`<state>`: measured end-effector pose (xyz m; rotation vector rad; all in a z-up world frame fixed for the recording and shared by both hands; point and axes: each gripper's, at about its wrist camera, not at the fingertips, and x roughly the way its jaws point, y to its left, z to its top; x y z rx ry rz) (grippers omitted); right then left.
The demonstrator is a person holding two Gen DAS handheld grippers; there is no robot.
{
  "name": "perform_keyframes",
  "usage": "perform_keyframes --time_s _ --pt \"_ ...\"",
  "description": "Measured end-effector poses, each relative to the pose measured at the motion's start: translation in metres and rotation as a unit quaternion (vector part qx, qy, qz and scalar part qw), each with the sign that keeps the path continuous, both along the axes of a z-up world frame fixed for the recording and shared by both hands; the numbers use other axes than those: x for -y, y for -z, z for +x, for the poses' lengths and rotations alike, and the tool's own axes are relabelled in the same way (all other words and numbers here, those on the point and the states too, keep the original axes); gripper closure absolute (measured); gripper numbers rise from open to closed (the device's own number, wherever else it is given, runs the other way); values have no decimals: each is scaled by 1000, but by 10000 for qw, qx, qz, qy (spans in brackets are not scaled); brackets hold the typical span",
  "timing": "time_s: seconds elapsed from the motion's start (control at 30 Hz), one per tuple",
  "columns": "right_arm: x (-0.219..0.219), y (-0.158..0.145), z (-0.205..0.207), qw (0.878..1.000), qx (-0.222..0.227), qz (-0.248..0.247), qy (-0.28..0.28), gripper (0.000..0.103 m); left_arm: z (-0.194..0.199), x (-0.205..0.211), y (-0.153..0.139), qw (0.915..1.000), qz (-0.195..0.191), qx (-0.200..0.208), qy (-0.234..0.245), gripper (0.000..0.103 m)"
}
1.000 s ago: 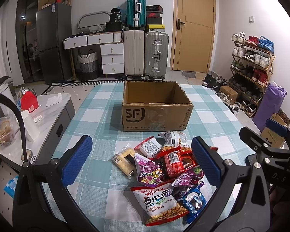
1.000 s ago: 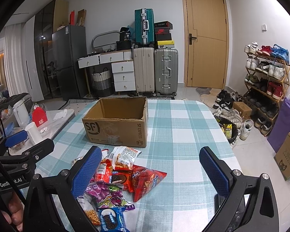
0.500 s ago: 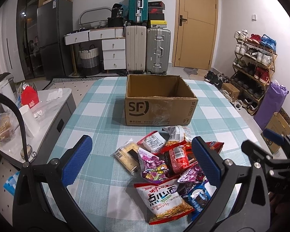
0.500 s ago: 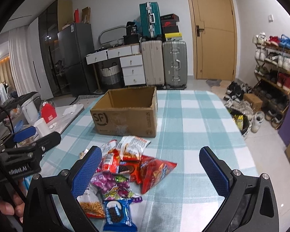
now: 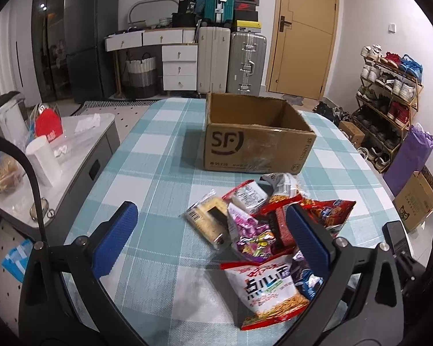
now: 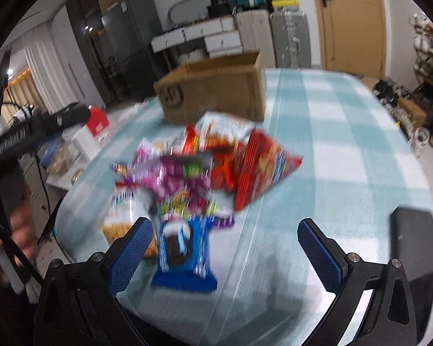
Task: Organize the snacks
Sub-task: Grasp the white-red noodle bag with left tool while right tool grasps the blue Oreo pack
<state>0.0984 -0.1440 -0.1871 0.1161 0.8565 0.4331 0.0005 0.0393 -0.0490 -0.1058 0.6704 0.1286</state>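
Observation:
A pile of snack packs lies on the checked tablecloth [image 5: 158, 173] in front of an open cardboard box [image 5: 257, 141]. The pile includes a white-and-red noodle bag [image 5: 271, 291], a purple pack [image 5: 251, 236], a beige cracker pack [image 5: 207, 219] and a red bag [image 5: 329, 210]. My left gripper [image 5: 209, 213] is open above the pile's left side, holding nothing. The right wrist view is blurred. My right gripper [image 6: 223, 227] hangs over the pile's near edge with its jaws closing. A blue cookie pack [image 6: 184, 253] lies between the fingers, and the pads do not touch it. The box [image 6: 216, 89] stands beyond.
A grey side table [image 5: 80, 144] with a white cup and a red carton stands left of the table. A shoe rack [image 5: 389, 95] and boxes line the right wall. A dark flat object [image 6: 412, 245] sits at the table's right edge. A hand [image 6: 20, 225] holds the left gripper.
Both grippers have sunk toward the snack pile. The right one tipped further down, so the blue cookie pack now lies between its fingers, which stand slightly closer together.

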Motion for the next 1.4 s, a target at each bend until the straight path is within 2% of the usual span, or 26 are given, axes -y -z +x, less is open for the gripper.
perform_keyframes --time_s 0.07,0.17,0.27,0.37,0.53,0.63,0.83,0.9,1.13,1.4 --pt "-3 7 -1 9999 -42 72 -122 10 1 -3 5 10000 3 -48 -29 1" --pt "-11 14 -2 9995 -106 85 -301 10 2 -9 13 9999 -5 -110 -71 1" --pt "-21 20 -2 9988 -164 50 -456 13 -4 -13 20 9990 270 -121 -335 1" --pt "-29 24 -1 9980 -252 51 -571 16 -9 -19 28 9982 420 -135 -406 1" --pt "-37 32 4 9972 -327 48 -669 24 -11 -33 45 9979 304 -363 -452 1" --pt "-43 34 5 9968 -310 -72 -733 31 -14 -42 56 9975 273 -444 -478 1" --pt "-47 34 3 9964 -184 -277 -778 52 -16 -48 68 9973 172 -594 -393 1" --pt "-45 34 3 9962 -187 -294 -801 57 -13 -46 71 9973 106 -658 -318 1" --pt "-38 32 4 9969 -125 -166 -759 59 -12 -30 76 9958 -121 -902 -15 1" --pt "-18 31 -3 9982 -26 70 -598 59 -7 -23 80 9887 -901 -1140 380 1"
